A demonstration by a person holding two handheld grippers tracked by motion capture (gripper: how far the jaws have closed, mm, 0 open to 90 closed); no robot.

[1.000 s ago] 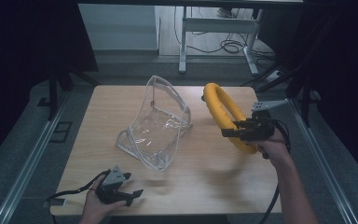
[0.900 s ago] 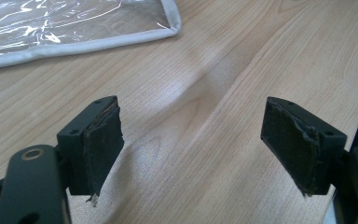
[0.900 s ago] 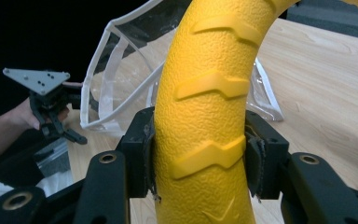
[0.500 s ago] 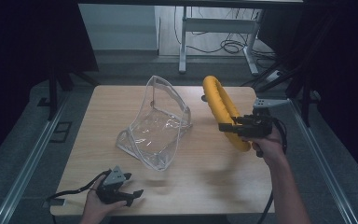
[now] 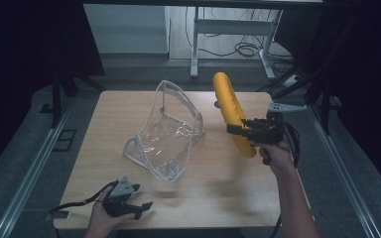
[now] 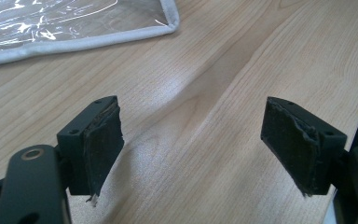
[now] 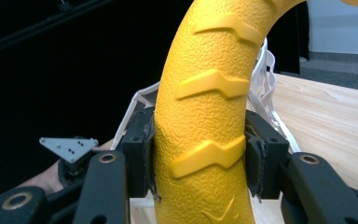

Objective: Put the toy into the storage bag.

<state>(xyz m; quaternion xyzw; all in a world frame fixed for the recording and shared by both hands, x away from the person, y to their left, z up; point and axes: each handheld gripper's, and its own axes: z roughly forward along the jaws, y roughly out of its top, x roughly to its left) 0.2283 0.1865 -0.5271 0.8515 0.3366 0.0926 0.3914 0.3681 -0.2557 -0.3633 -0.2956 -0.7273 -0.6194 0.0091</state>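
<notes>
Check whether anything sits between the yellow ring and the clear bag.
Nothing visible does. The right tool holds the ring up above the table, and only bare wood lies between it and the bag. The left tool rests at the near edge.

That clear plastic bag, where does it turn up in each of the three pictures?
High view: the clear bag stands at the table's middle, left of the yellow ring.
Left gripper view: its white-edged corner lies top left, beyond the open jaws.
Right gripper view: its white rim peeks from behind the ring.
Shared landmark: the wooden table.
</notes>
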